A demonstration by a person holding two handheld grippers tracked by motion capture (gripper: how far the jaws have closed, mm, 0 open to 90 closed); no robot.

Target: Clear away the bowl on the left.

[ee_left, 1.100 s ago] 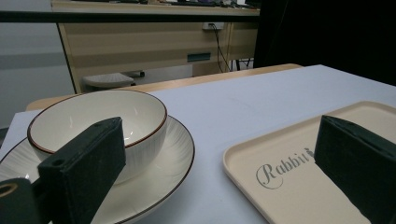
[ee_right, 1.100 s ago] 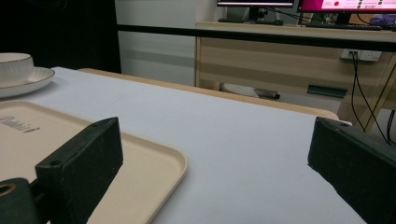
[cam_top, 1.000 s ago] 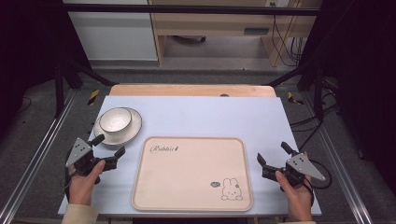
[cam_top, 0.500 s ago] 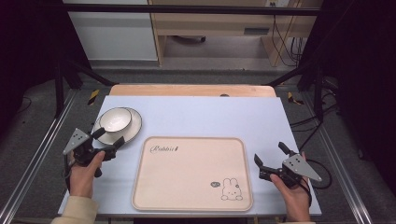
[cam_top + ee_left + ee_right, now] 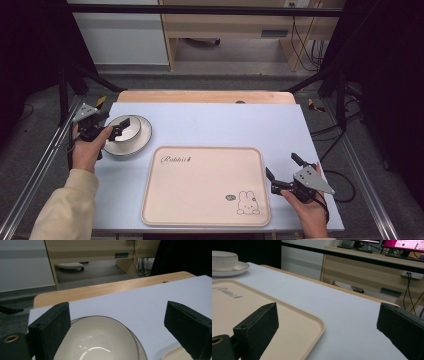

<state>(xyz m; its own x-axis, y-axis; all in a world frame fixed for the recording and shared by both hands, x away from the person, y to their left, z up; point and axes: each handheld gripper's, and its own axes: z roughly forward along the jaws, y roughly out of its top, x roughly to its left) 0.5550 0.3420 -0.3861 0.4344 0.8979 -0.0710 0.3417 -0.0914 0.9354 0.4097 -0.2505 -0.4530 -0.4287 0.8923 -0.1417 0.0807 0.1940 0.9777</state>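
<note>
Along the near edge of the table (image 5: 210, 117), a beige tray (image 5: 205, 185) is lying flat, printed with the word "Rabbit" at its far left corner and a small rabbit drawing at its near right corner. Nothing is resting on the tray.

Just off the tray's right side, near the table's near right corner, the person's right hand (image 5: 307, 215) is holding the right gripper (image 5: 282, 166). Its jaws are standing wide apart and gripping nothing; in the right gripper view one jaw is hanging over the tray's rim and the other over bare tabletop.

Toward the left edge of the table, beyond the tray's far left corner, a cream bowl (image 5: 122, 128) is sitting in a matching saucer (image 5: 140, 142). The bowl is upright and empty. The left hand (image 5: 90, 147), in a pale sleeve, is holding the left gripper (image 5: 116, 128) directly over the bowl. Its jaws are spread wide, one beside the bowl's left rim and the other out past the saucer over the tabletop; whether either jaw is touching the bowl cannot be told.

At the far edge, a strip of bare wood (image 5: 200, 96) is showing beyond the pale blue surface.
</note>
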